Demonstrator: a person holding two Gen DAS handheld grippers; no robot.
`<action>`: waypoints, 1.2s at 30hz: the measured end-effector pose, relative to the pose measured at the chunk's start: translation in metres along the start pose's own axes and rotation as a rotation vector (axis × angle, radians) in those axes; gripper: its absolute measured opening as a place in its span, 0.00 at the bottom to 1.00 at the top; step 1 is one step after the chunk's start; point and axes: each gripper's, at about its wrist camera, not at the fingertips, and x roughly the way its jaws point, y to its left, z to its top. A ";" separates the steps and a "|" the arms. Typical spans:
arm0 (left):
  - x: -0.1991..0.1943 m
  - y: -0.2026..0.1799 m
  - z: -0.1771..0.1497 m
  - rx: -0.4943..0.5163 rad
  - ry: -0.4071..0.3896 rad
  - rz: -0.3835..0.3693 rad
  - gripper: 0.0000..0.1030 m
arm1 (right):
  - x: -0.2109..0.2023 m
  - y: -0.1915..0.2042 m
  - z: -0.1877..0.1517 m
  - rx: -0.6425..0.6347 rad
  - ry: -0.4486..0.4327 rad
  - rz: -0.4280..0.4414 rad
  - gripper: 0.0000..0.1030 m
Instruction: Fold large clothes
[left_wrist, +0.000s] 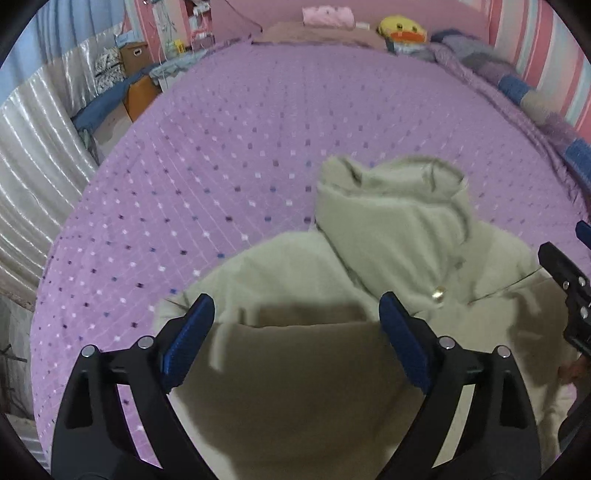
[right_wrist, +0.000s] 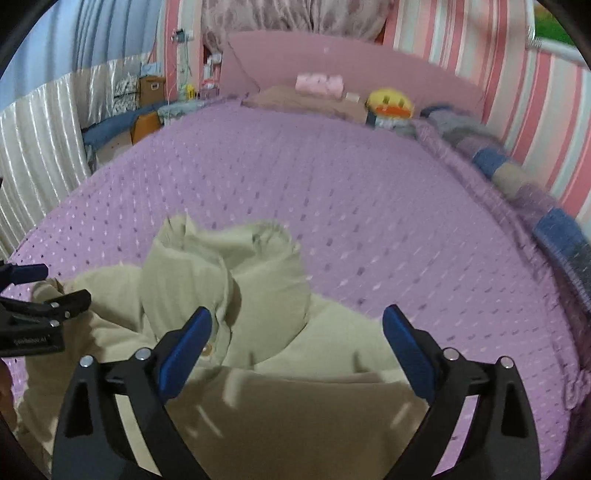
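- The left gripper (left_wrist: 297, 314) has its jaws spread wide; nothing is pressed between the blue pads (left_wrist: 188, 341).
- The right gripper (right_wrist: 297, 328) also has its jaws wide apart, and they hold nothing.
- The beige hooded jacket (left_wrist: 369, 258) lies on the lilac bedspread (left_wrist: 221, 147), directly under and ahead of both grippers.
- A folded part of the jacket sits just below the fingers of each gripper; its hood (right_wrist: 221, 269) lies further ahead, beyond the fingertips.
- A metal snap button (left_wrist: 439, 294) shows just beside the left gripper's right finger.
- Far ahead, near the pink headboard (right_wrist: 332, 59), rests a yellow duck plush (right_wrist: 389, 103).
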 end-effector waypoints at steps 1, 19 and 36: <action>0.005 0.000 -0.005 0.007 -0.001 0.000 0.87 | 0.009 -0.003 -0.007 0.005 0.025 0.015 0.91; -0.026 -0.002 -0.045 0.039 -0.157 -0.030 0.90 | -0.001 -0.046 -0.054 0.142 -0.021 0.113 0.98; 0.006 -0.010 -0.078 0.014 0.047 -0.012 0.48 | 0.012 -0.057 -0.095 0.123 0.102 0.074 0.55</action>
